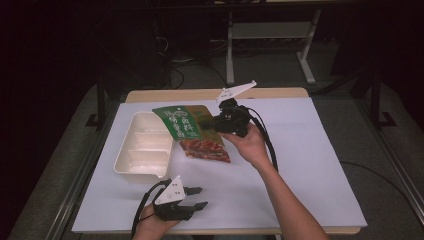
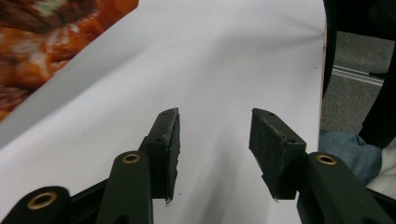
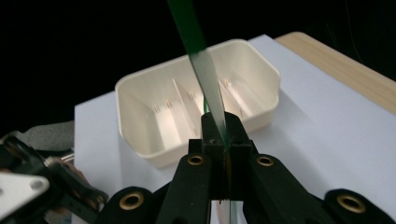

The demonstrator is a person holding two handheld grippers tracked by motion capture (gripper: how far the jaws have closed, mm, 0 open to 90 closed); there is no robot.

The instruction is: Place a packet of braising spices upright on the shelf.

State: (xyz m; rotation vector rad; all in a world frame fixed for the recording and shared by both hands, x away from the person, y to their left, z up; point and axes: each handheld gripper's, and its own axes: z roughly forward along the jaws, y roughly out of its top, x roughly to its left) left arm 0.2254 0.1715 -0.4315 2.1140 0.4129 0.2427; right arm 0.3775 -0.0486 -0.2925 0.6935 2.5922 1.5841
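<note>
Right gripper clamped on the edge of a green-and-orange snack pouch, pouch hanging tilted just left of its jaws, lower end touching the tabletop. White divided tray sits beyond the pouch, just beside it. Left gripper hovers near the tabletop's front edge, jaws spread, nothing between them; pouch is ahead and left of it

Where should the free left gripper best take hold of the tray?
Probably the tray's near long wall, from above, one jaw inside and one outside: the rim is thin and upright, and that side faces the open left gripper. The far end sits under the packet held by the right gripper.
</note>
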